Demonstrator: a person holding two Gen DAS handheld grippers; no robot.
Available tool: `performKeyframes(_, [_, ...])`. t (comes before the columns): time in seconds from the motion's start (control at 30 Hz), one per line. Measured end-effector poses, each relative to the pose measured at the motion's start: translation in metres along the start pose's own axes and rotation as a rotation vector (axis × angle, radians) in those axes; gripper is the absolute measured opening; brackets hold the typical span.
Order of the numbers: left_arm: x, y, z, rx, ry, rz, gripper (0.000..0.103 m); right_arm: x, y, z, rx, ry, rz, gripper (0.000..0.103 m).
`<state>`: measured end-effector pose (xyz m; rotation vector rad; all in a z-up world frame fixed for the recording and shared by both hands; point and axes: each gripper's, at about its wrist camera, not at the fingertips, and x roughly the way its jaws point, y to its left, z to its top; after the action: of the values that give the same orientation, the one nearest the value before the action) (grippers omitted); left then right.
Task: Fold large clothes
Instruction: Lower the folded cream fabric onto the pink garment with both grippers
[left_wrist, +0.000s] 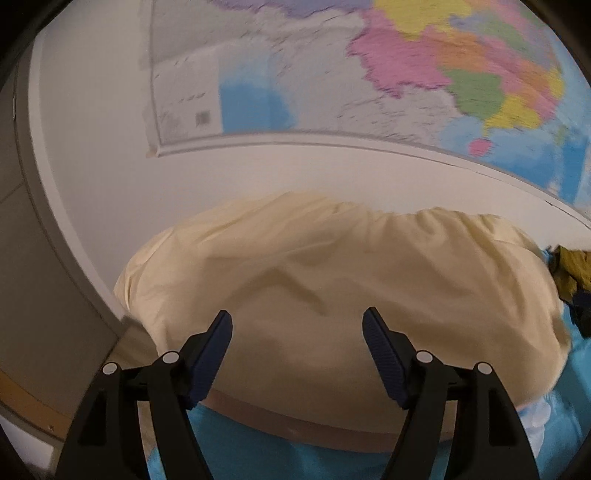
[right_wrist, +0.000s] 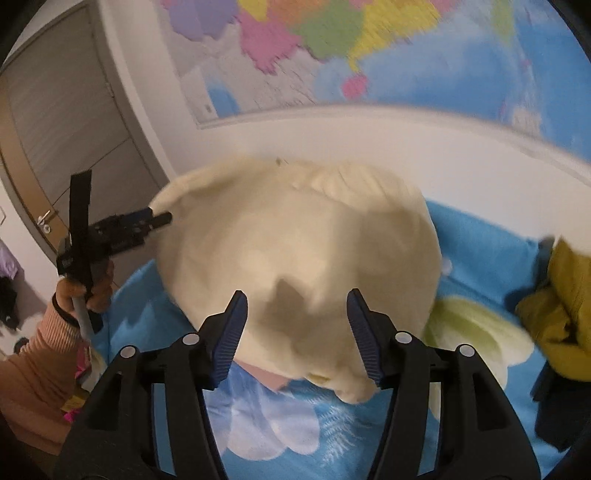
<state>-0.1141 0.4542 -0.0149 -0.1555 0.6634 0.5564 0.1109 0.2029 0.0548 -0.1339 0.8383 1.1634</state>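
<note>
**Cream garment bunched on the bed, both claws empty**

Cream garment (right_wrist: 295, 251) lies in a rumpled mound straight ahead of my right gripper (right_wrist: 297, 332), spreading from just under its tips out toward the white wall (right_wrist: 369, 140). It rests on a blue bedsheet (right_wrist: 480, 258) with pale flower prints. From my left gripper (left_wrist: 297, 350) the same cloth (left_wrist: 332, 280) fills the space ahead and below.

Both claws stand apart with nothing between the pads. My right one hangs over the near edge of the mound; my left reaches in from the far-left side, and its own camera shows bare cloth beyond the gap. The person's left hand (right_wrist: 85, 288), in an orange ribbed sleeve (right_wrist: 33, 354), grips its handle.

What worries me:

- The mound is puffy and layered. Closing on a random bulge would likely pinch several layers, so lifting drags the heap instead of opening it flat.
- I cannot make out a hem, sleeve or collar; both views are smeared, so I may be misjudging where the edge lies.
- A mustard-yellow garment (right_wrist: 561, 306) sits to the right of my right claw, close to the cream cloth. A wide sweep could snag it.
- The sheet is soft, so a deep pinch could catch it too.
</note>
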Motion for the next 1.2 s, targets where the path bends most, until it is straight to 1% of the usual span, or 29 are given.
performKeyframes(0.03, [-0.003,-0.004,-0.002,0.006,-0.006,-0.007,0.071,0.001,0.005,0.003,-0.013,-0.013,-0.006,0.059])
performKeyframes(0.07, [-0.008,-0.013,-0.001,0.014,-0.014,-0.015,0.071,0.004,0.011,0.007,-0.026,-0.018,-0.007,0.064])
performKeyframes(0.13, [-0.013,-0.021,-0.005,0.028,-0.026,-0.033,0.071,0.017,0.023,0.016,-0.048,-0.024,0.0,0.065])
performKeyframes(0.2, [-0.017,-0.03,-0.007,0.036,-0.03,-0.054,0.072,0.014,0.02,0.012,-0.048,-0.026,0.011,0.065])
performKeyframes(0.33, [-0.013,-0.045,-0.009,0.056,-0.028,-0.071,0.073,0.029,0.024,0.025,-0.038,-0.04,0.024,0.065])
performKeyframes(0.37, [-0.01,-0.047,-0.009,0.059,-0.024,-0.073,0.073,0.028,0.023,0.023,-0.037,-0.035,0.026,0.065])
performKeyframes(0.47, [-0.004,-0.051,-0.011,0.056,0.002,-0.077,0.073,0.049,0.017,0.02,-0.006,0.019,0.035,0.065])
performKeyframes(0.53, [0.0,-0.049,-0.012,0.051,0.018,-0.081,0.074,0.069,0.013,0.014,-0.009,0.067,0.014,0.064])
performKeyframes(0.63, [0.006,-0.052,-0.014,0.062,0.04,-0.082,0.076,0.081,0.009,0.006,0.004,0.103,0.023,0.065])
performKeyframes(0.73, [0.008,-0.055,-0.015,0.07,0.049,-0.071,0.077,0.081,0.008,0.008,0.023,0.116,0.033,0.065])
performKeyframes(0.83, [0.006,-0.056,-0.014,0.055,0.047,-0.058,0.077,0.073,0.014,0.01,0.016,0.119,0.025,0.069])
performKeyframes(0.93, [-0.002,-0.057,-0.014,0.052,0.037,-0.044,0.077,0.059,0.019,0.008,0.011,0.091,0.042,0.072])
performKeyframes(1.1, [-0.017,-0.064,-0.017,0.069,0.014,-0.034,0.077,0.042,0.019,0.005,0.019,0.056,0.051,0.073])
performKeyframes(1.2, [-0.021,-0.066,-0.018,0.071,0.014,-0.041,0.078,0.033,0.021,0.004,0.012,0.036,0.046,0.072])
